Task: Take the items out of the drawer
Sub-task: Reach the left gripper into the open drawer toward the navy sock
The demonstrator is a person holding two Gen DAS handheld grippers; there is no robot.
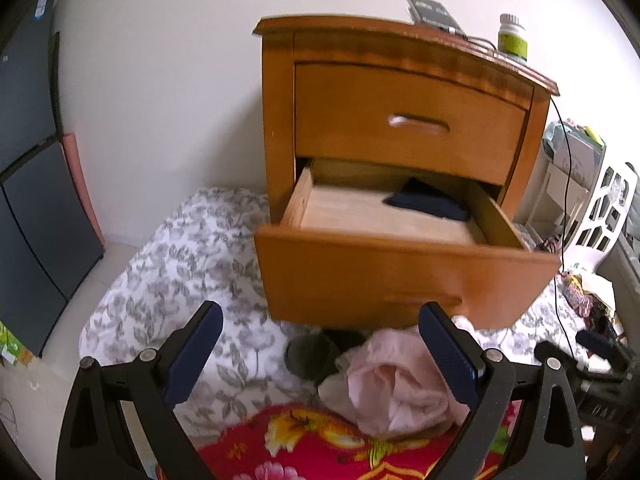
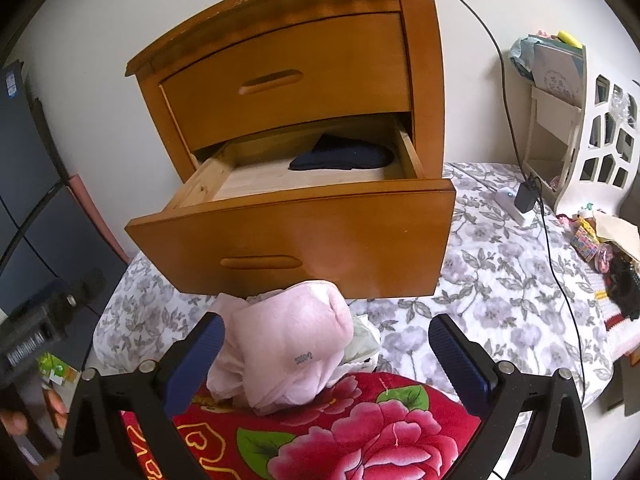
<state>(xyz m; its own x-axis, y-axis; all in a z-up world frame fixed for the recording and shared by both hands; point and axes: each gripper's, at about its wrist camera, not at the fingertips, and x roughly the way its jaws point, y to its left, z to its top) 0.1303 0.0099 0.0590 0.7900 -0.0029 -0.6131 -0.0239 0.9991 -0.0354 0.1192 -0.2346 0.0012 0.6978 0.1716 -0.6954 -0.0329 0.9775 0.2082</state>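
A wooden nightstand has its lower drawer pulled out. Inside lies a folded dark navy cloth toward the back right. A crumpled pink garment rests on the bedding below the drawer front. My left gripper is open, low and in front of the drawer, with nothing between its fingers. My right gripper stands wide open; the pink garment lies loose against its left finger, and the pads do not press on it.
The upper drawer is closed. A pill bottle and a phone sit on top. A dark round object lies under the drawer. A red flowered blanket, a charger cable and a white shelf are nearby.
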